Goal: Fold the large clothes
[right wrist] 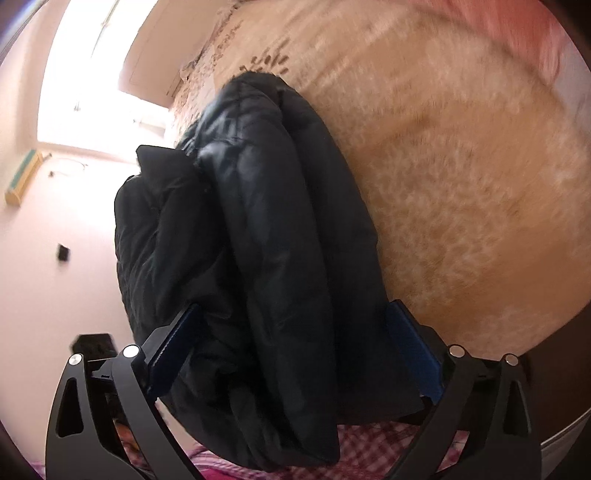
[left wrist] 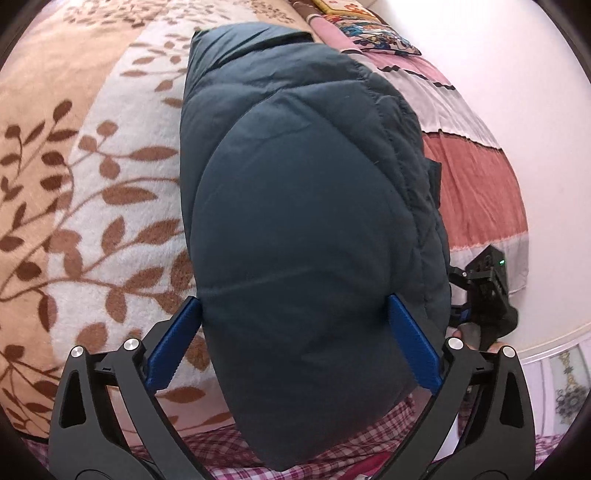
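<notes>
On the leaf-patterned blanket [left wrist: 92, 177] lies your folded dark jacket [left wrist: 295, 206]. Your left gripper [left wrist: 295, 332] clamps one end of the thick bundle between its blue pads, and your right gripper [right wrist: 295, 339] clamps the other end.

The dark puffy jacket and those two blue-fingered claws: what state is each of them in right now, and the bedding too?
Dark teal quilted puffer jacket: folded into a thick bundle, held at both sides.
Left gripper: blue fingers spread wide, pressed against the jacket's sides.
Right gripper: likewise clamped around the bunched layers of the jacket.
Leaf-patterned fleece blanket: spread flat on the bed beneath the jacket.
Patterned pillow: lying at the bed's far end.
</notes>
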The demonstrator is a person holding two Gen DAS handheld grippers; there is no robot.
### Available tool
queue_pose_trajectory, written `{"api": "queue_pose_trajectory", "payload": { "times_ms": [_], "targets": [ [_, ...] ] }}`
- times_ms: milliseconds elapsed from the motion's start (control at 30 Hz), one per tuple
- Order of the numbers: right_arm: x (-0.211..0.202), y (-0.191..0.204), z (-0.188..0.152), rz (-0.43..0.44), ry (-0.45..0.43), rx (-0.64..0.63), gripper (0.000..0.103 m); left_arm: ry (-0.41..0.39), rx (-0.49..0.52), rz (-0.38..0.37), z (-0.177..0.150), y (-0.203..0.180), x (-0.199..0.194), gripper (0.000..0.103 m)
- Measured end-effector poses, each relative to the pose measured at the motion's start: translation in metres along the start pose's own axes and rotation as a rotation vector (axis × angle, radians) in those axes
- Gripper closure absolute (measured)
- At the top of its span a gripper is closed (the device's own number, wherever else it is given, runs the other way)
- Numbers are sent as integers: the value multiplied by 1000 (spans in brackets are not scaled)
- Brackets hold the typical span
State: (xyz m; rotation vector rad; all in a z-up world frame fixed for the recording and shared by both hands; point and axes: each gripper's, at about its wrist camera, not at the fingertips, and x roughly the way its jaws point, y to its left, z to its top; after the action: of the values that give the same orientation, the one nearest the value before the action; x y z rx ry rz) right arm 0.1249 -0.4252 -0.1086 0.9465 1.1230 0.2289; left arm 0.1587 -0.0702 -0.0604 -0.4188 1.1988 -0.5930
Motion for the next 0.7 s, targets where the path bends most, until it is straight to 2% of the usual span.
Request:
{"api": "queue_pose_trajectory", "payload": {
  "times_ms": [300, 367, 467, 700],
  "targets": [
    [0, -28, 4, 165, 26, 149, 6, 11, -60, -53, -1, 5, 2, 4],
    [-1, -33, 3, 224, 31, 181, 6, 10, -54, -50, -3, 6, 4, 4],
    [0, -31, 3, 213, 37, 150, 6, 8, -42, -44, -4, 8, 6, 4],
    [11, -10, 3, 118, 68, 29, 6, 33, -43, -51, -2, 9, 19, 4]
  ]
}}
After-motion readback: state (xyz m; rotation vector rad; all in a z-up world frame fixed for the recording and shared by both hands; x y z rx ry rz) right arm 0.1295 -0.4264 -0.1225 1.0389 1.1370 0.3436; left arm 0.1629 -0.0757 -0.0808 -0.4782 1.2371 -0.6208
